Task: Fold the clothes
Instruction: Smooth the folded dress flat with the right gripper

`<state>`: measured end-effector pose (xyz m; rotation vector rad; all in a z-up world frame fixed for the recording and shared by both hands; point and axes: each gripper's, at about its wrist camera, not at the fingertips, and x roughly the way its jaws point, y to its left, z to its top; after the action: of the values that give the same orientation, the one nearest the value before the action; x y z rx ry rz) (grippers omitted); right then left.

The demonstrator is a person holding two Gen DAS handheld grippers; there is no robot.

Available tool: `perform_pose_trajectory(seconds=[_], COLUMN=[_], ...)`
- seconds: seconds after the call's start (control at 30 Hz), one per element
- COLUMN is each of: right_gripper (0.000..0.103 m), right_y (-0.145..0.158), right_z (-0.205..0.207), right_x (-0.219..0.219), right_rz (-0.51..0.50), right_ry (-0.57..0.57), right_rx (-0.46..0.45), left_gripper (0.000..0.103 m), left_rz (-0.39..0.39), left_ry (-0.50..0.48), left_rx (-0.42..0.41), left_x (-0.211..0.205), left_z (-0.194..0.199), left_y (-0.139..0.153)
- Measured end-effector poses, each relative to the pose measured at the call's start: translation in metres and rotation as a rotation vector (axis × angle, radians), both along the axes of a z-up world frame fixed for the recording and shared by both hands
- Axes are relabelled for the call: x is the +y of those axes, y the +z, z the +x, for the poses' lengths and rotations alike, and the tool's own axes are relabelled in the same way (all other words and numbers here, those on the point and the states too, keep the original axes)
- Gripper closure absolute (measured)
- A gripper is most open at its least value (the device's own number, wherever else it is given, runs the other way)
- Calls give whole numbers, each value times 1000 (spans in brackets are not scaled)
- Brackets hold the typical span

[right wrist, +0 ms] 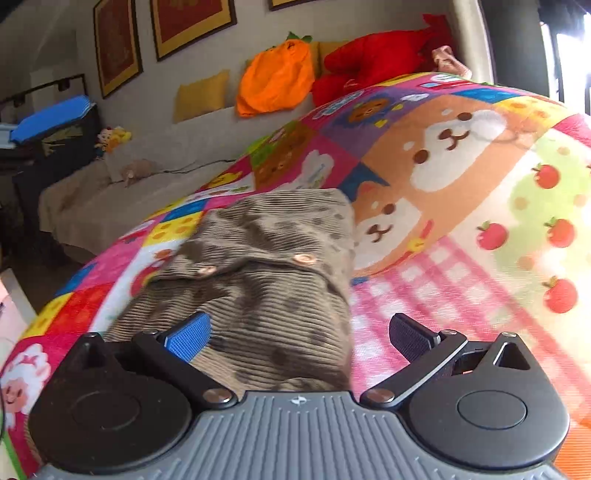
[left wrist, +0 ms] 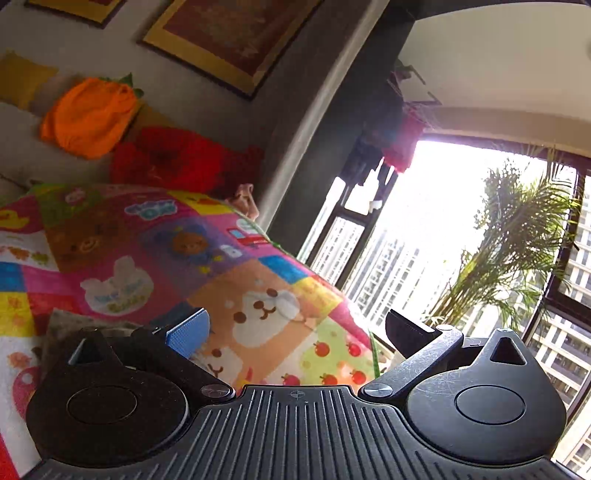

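Observation:
A brown ribbed garment with dark spots and round buttons (right wrist: pixel 266 273) lies folded on the bright cartoon blanket (right wrist: pixel 461 192). My right gripper (right wrist: pixel 299 338) hangs just above its near end, jaws wide open, nothing pressed between the blue pad and the black pad. In the left wrist view, a corner of the same garment (left wrist: pixel 62 325) shows at the lower left, behind the blue finger. My left gripper (left wrist: pixel 297 332) is raised above the blanket (left wrist: pixel 229 280), pointing level toward the window, open with nothing between its fingers.
An orange pumpkin cushion (right wrist: pixel 277 74) and a red plush (right wrist: pixel 376 59) lean on the wall behind the bed, beside a yellow pillow (right wrist: pixel 201 94). Framed pictures (right wrist: pixel 192 22) hang above. A window with a palm plant (left wrist: pixel 517 236) is to the right. A dark cabinet (right wrist: pixel 55 140) stands left.

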<state>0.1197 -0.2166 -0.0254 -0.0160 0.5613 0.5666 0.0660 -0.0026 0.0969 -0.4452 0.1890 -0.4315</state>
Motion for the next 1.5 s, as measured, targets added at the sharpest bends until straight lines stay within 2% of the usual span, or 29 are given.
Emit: perform_pose_trajectory(seconds=[0.1, 0.23, 0.27, 0.4, 0.57, 0.7, 0.8, 1.03, 1.27, 1.37, 1.5], right_gripper=[0, 0, 0, 0, 0, 0, 0, 0, 0, 0, 0], right_y=[-1, -20, -22, -21, -21, -20, -21, -21, -21, -21, -21], right_z=[-7, -11, -12, -10, -9, -9, -9, -9, -10, -10, -10], right_x=[42, 77, 80, 77, 76, 76, 76, 76, 77, 77, 77], right_rz=[-96, -291, -307, -296, -297, -296, -297, -297, -298, -299, -299], right_ry=[55, 53, 49, 51, 51, 51, 50, 50, 50, 49, 49], right_rx=[-51, -130, -146, -137, -138, -137, -137, -136, -137, -138, -139], left_gripper=[0, 0, 0, 0, 0, 0, 0, 0, 0, 0, 0], left_rz=[-35, -96, -110, -115, -118, -161, -162, -109, -121, -94, -19], left_ry=[43, 18, 10, 52, 161, 210, 230, 217, 203, 198, 190], left_rx=[4, 58, 63, 55, 161, 264, 288, 309, 320, 335, 317], left_x=[3, 15, 17, 23, 38, 54, 60, 58, 66, 74, 87], left_z=[-4, -7, -7, -7, 12, 27, 29, 26, 17, 16, 6], left_y=[-1, -12, -14, -22, -51, -74, -80, -79, -82, -81, -76])
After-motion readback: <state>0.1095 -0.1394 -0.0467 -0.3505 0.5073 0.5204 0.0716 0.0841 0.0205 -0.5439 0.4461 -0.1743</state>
